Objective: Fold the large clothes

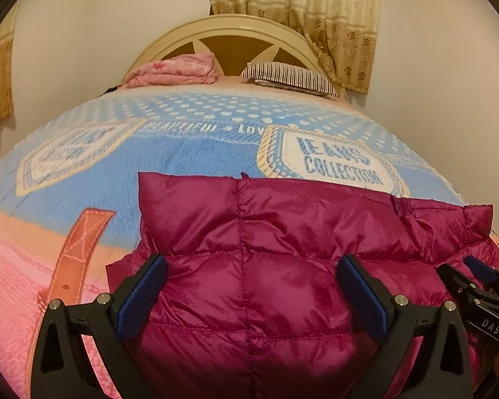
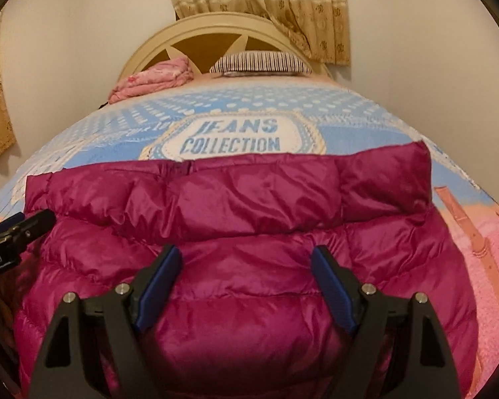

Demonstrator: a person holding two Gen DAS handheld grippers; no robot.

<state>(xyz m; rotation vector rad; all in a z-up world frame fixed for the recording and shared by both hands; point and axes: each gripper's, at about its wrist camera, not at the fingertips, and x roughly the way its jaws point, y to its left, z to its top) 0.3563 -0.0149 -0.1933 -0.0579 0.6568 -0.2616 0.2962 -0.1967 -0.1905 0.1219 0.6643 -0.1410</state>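
Note:
A magenta quilted puffer jacket (image 1: 266, 232) lies folded on the bed's blue and pink blanket (image 1: 183, 153), at the near edge. It also fills the lower half of the right wrist view (image 2: 233, 206). My left gripper (image 1: 252, 266) is open, its blue-padded fingers spread wide just above the jacket's left part. My right gripper (image 2: 246, 259) is open too, hovering over the jacket's right part. The right gripper also shows at the right edge of the left wrist view (image 1: 475, 276). The left gripper shows at the left edge of the right wrist view (image 2: 16, 229).
A folded pink blanket (image 1: 173, 71) and a striped pillow (image 1: 289, 78) lie by the cream headboard (image 1: 236, 26). A patterned curtain (image 1: 316, 10) hangs behind it. A white wall runs along the bed's left side.

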